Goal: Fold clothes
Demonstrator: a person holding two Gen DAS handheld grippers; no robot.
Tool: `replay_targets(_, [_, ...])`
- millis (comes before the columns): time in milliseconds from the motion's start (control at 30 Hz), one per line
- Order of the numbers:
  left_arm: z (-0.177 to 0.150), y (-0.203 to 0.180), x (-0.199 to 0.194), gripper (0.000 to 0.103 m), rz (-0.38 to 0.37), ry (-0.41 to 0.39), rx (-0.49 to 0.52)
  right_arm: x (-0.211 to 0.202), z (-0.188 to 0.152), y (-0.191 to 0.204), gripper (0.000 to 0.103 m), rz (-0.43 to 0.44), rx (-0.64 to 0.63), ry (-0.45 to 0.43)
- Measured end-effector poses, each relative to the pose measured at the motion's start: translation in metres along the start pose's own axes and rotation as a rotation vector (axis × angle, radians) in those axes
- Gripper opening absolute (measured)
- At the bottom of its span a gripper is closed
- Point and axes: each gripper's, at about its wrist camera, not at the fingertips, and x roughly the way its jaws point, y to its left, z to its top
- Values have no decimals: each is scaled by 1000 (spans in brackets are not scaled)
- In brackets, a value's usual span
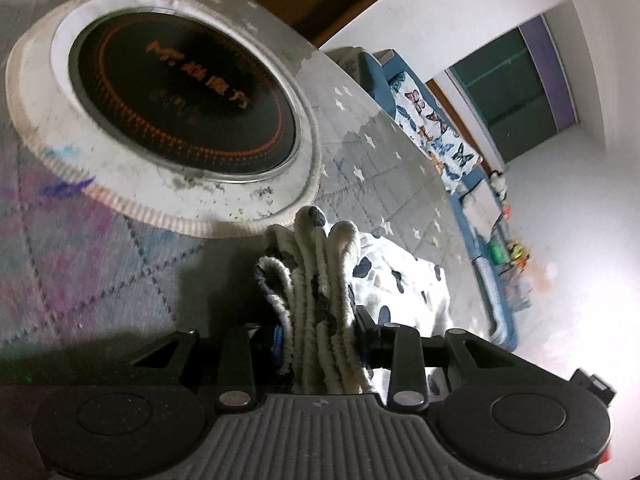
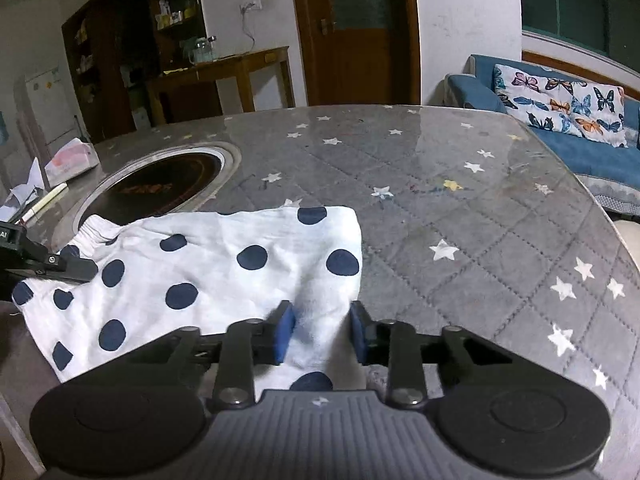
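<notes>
A white garment with dark blue dots (image 2: 208,272) lies spread on the grey quilted star-pattern table (image 2: 460,200). Its gathered elastic waistband (image 1: 320,280) is bunched thickly between the jaws of my left gripper (image 1: 318,332), which is shut on it. In the right wrist view that left gripper (image 2: 52,264) shows at the cloth's left edge. My right gripper (image 2: 323,330) holds the near right end of the garment, with the fabric drawn in between its blue pads (image 2: 285,332). Creases run toward that pinch.
A round built-in hob (image 1: 180,100) with a white rim sits in the table just beyond the cloth. Papers and a pen (image 2: 44,200) lie at the far left. A blue sofa with a butterfly cushion (image 2: 560,108) stands past the table's right edge.
</notes>
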Motion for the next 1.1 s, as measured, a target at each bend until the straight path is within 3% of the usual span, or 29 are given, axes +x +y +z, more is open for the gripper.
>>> replay_targets(100, [-1,-13,1,36,17,-8,55,-6,0,1,10,-4,10,-27])
replay_targets(200, [-2,-25,1,36,35,-17,109,-14,3,2,6,-17,10,-58])
replay_targets(567, [-7,-71,19,35,72,-23,268,-32,12,-7,4,-90,1,-115])
replay_targets(1100, [18,-128,88,35,83,17,331,-23,52,-52,4,-232,-42,-133])
